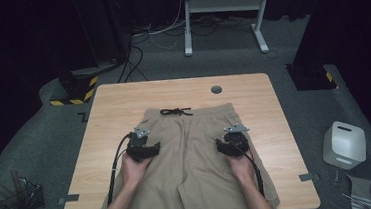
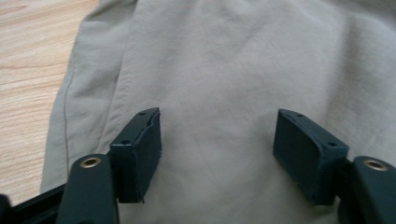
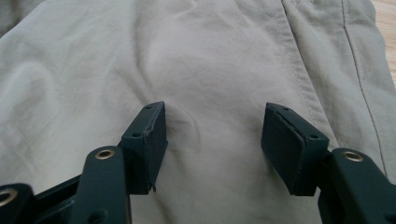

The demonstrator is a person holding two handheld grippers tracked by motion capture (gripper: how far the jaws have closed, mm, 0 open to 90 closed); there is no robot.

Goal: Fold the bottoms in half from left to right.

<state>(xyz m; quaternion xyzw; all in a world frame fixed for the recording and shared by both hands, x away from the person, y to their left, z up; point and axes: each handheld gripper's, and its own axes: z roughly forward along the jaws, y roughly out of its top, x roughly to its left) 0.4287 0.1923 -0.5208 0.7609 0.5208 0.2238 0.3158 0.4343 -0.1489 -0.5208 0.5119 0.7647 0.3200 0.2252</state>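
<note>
A pair of khaki shorts (image 1: 189,149) lies flat on the wooden table (image 1: 122,97), waistband to the far side, with a black drawstring (image 1: 175,112) tied at the top. My left gripper (image 1: 143,149) hovers over the left leg of the shorts (image 2: 219,70), jaws open with bare fabric between them. My right gripper (image 1: 232,143) stands over the right leg of the shorts (image 3: 210,60), also open and holding nothing. Both sets of fingertips are close to the cloth; whether they touch it I cannot tell.
A grey round cable port (image 1: 216,89) sits in the table's far edge. On the floor are a white box (image 1: 344,143) at the right, a wire basket (image 1: 19,200) at the left, and a white frame (image 1: 226,6) beyond the table.
</note>
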